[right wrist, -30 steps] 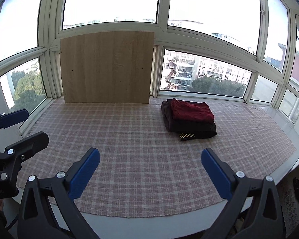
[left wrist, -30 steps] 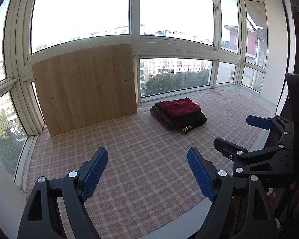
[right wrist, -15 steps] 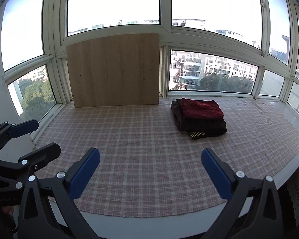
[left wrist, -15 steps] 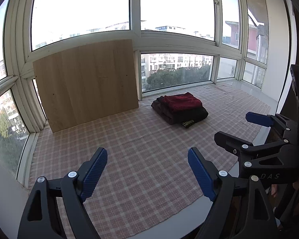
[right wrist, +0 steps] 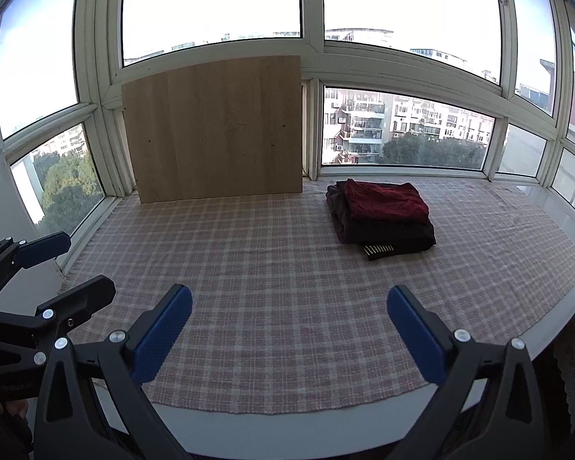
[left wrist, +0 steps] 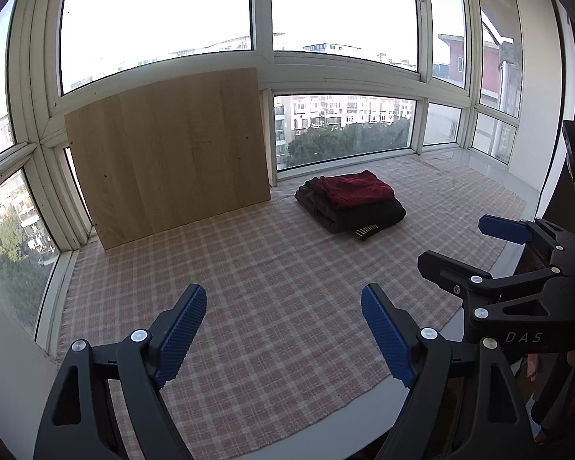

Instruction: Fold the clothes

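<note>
The left gripper (left wrist: 283,326) hovers with its blue-padded fingers spread wide and nothing between them, above the near part of the checked cloth (left wrist: 272,268). The right gripper (right wrist: 289,329) is likewise spread wide and empty, held above the near edge of the same cloth. Each gripper appears at the edge of the other's view: the right one at the right side of the left wrist view, the left one at the left side of the right wrist view, the two side by side and apart.

The pink-and-white checked cloth covers a pale window ledge (right wrist: 287,429) whose bare rim shows along the cloth's near edge. The stack of folded clothes (right wrist: 381,216) lies on the far right part of the cloth, well apart from both grippers: a dark red garment (right wrist: 383,201) on top of darker ones, with a small striped piece (right wrist: 379,250) poking out at the stack's near side. On the far left part of the cloth a wooden board (right wrist: 214,130) stands leaning against the windows (right wrist: 402,130), just left of the stack.
</note>
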`<action>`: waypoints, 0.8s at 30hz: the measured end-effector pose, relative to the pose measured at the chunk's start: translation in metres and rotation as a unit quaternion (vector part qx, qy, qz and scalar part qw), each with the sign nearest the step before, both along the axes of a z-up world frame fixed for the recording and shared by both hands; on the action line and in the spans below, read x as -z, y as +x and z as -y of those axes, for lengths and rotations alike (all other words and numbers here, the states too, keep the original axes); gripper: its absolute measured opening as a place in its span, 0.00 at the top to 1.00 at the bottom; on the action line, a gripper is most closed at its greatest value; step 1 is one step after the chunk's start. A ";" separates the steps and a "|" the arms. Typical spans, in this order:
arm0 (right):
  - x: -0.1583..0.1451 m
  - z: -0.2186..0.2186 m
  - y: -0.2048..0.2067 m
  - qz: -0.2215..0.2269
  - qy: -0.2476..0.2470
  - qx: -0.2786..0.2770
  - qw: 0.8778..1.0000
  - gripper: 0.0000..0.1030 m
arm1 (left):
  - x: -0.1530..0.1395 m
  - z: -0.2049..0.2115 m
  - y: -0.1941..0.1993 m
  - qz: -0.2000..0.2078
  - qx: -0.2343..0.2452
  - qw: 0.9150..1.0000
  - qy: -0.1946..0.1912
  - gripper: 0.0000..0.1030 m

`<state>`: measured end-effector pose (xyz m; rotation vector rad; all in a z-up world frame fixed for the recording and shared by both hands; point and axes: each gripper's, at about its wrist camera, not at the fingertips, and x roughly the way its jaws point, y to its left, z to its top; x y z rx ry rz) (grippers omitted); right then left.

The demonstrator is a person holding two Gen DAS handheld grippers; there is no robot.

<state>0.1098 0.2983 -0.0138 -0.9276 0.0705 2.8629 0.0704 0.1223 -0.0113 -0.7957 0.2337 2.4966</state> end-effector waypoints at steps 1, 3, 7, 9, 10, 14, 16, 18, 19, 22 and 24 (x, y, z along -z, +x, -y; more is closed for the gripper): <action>0.000 0.000 0.000 0.000 0.002 0.001 1.000 0.00 | 0.000 0.000 0.000 0.001 0.000 1.000 0.001 0.20; 0.000 -0.001 0.001 0.000 0.004 0.004 1.000 0.00 | -0.001 -0.001 0.000 0.001 0.001 1.000 0.003 0.20; 0.001 -0.003 0.000 0.005 0.000 0.003 1.000 0.00 | -0.003 -0.002 0.001 -0.010 -0.007 1.000 -0.003 0.20; 0.001 -0.002 -0.001 0.004 0.005 0.003 1.000 0.00 | -0.004 -0.001 0.001 -0.008 -0.011 1.000 -0.002 0.19; 0.001 -0.001 -0.001 0.003 0.009 0.003 1.000 0.00 | -0.004 0.000 0.000 -0.007 -0.013 1.000 -0.002 0.19; -0.001 0.001 -0.003 0.000 0.020 0.006 1.000 0.00 | -0.002 0.004 -0.004 -0.006 -0.037 0.999 -0.014 0.17; 0.000 0.002 -0.004 0.000 0.026 0.009 1.000 0.00 | -0.001 0.006 -0.005 -0.011 -0.056 0.998 -0.028 0.15; 0.000 0.003 -0.004 -0.001 0.031 0.012 0.999 0.00 | 0.000 0.008 -0.007 -0.022 -0.079 0.996 -0.047 0.12; 0.000 0.004 -0.004 -0.001 0.034 0.014 0.999 0.00 | 0.001 0.009 -0.007 -0.026 -0.091 0.994 -0.055 0.12; 0.001 0.006 -0.005 -0.003 0.049 0.019 0.999 0.00 | 0.002 0.014 -0.009 -0.029 -0.117 0.991 -0.059 0.09; 0.001 0.007 -0.005 -0.004 0.057 0.021 0.998 0.00 | 0.001 0.019 -0.010 -0.023 -0.132 0.990 -0.045 0.09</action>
